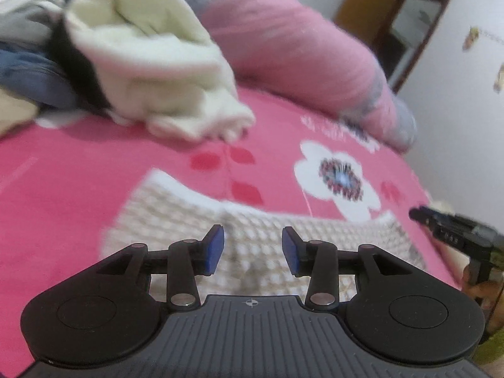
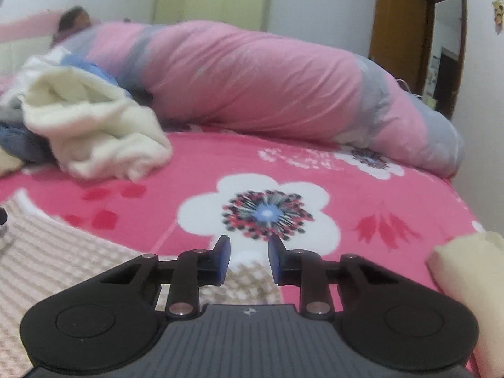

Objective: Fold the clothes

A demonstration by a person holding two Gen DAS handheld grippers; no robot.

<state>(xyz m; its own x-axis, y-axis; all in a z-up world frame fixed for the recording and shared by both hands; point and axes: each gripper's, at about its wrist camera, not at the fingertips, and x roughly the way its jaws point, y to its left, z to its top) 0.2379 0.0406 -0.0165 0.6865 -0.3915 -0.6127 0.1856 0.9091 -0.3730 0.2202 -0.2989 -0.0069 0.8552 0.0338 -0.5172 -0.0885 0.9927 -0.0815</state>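
No readable text, label or number shows anywhere.

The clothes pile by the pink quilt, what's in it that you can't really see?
- Left view: pile is blurred and cut by the left edge; a cream garment covers the dark and blue pieces.
- Right view: the same pile runs off the left edge, behind that garment.
- Checked cloth: its near part is hidden behind the left claw.
- Yellow cloth: cut by the right edge.

Bed w/ pink floral sheet (image 2: 362,189); rolled pink-grey duvet (image 2: 267,94) at 12 o'clock; brown door (image 2: 397,31) at 2 o'clock, white walls (image 2: 315,0).
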